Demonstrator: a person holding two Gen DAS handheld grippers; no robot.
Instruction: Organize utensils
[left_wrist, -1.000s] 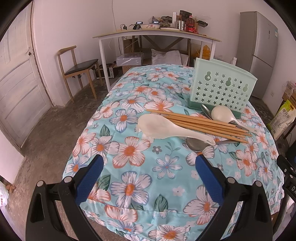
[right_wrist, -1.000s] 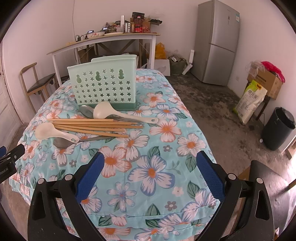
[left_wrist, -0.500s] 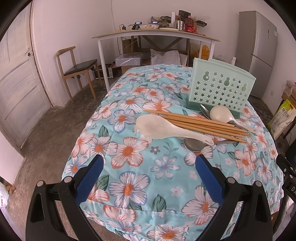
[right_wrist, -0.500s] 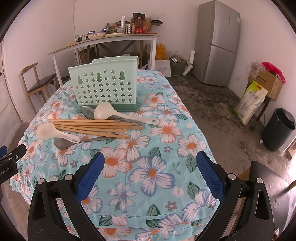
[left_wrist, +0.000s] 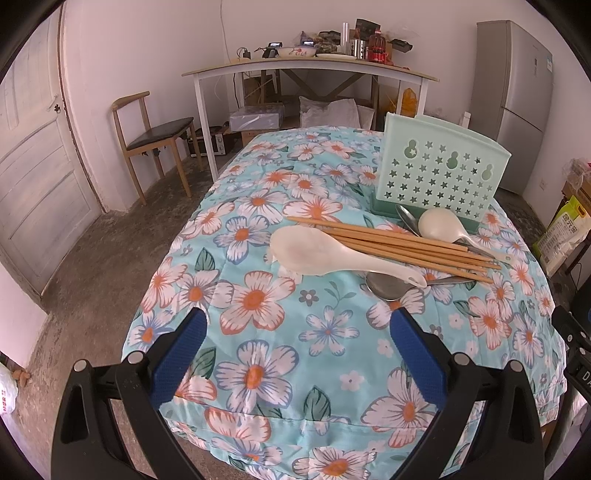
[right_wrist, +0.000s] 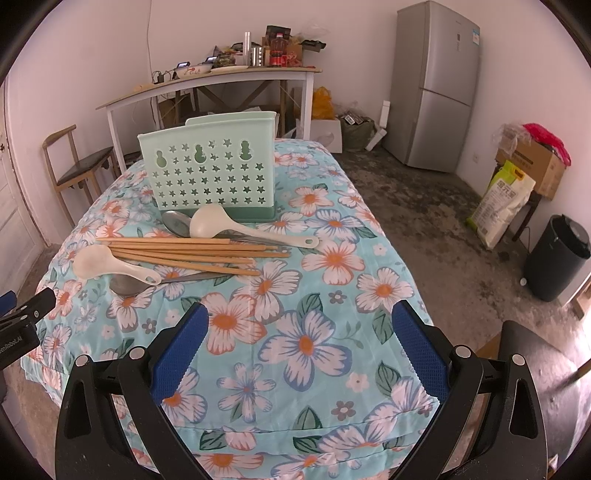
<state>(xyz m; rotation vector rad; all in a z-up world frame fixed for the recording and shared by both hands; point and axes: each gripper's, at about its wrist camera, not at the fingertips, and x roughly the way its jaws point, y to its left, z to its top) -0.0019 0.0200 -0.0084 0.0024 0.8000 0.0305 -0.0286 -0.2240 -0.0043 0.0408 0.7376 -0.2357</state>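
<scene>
Nothing is sorted yet. The mint star-cut utensil holder (right_wrist: 212, 175) stands on the floral tablecloth (right_wrist: 306, 332) with nothing visible above its rim. The bamboo chopsticks (right_wrist: 184, 254), two white rice paddles (right_wrist: 107, 264) and two steel spoons (right_wrist: 129, 284) lie piled just in front of it. The left gripper (left_wrist: 295, 354) and right gripper (right_wrist: 301, 347) both hover spread wide and empty (well short of the pile), so every piece remains to be placed.

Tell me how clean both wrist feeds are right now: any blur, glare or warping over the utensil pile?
Left wrist view: sharp, soft even daylight, no glare on the chopsticks or white spoons; fisheye bends the far desk and darkens the corners. Right wrist view: equally sharp, the holder crisp, the fridge leaning from distortion, faint shadows only.
</scene>
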